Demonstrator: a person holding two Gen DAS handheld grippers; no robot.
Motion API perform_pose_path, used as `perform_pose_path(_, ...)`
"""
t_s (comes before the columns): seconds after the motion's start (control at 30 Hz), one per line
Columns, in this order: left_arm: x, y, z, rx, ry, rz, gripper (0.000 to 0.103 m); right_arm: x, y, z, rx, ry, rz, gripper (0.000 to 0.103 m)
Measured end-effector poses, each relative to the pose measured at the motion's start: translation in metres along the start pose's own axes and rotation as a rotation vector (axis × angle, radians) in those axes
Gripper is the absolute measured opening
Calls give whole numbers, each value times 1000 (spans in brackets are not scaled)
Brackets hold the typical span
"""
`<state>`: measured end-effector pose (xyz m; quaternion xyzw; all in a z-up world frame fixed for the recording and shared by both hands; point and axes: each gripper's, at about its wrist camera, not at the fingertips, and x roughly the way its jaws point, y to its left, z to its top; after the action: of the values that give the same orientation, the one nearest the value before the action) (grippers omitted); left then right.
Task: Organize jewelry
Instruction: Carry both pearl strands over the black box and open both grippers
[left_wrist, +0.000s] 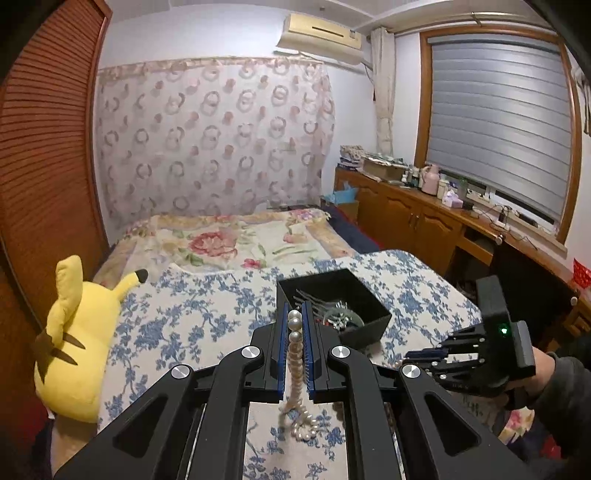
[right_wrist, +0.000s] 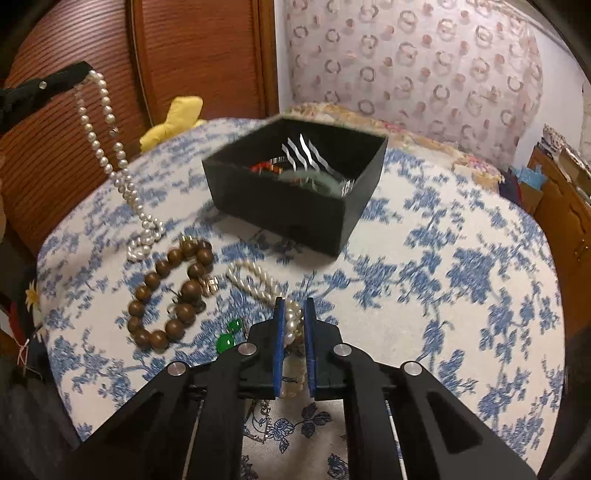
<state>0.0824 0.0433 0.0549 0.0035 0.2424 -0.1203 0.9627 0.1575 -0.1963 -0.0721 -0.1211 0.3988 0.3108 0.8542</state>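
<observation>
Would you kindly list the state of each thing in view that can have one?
Left gripper: shut on the pearl necklace.
Pearl necklace: lifted, lower end coiled on the bedspread.
Right gripper: around the pearl bracelet, whether gripping is unclear.
Black box: open, jewelry inside.
Wooden bead bracelet: lying flat.
Window blind: down.

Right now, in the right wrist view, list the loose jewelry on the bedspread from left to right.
Pearl necklace lifted by the left hand-held gripper → wooden bead bracelet → green earrings → second pearl strand.
</observation>
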Motion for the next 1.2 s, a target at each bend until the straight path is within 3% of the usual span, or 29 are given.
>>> perform_pose_path(0.63, 2, -20, 63, 49, -79, -25, 7, -108, 13, 75, -111, -269, -50, 11)
perform_pose_path(0.93, 17, -28, 95, 64, -92, -26, 7, -120, 11, 108, -140, -323, -93, 11)
perform_pose_path(1.2, 36, -36, 117, 73, -83, -29, 7, -100, 6, 127, -142, -315, -119, 11)
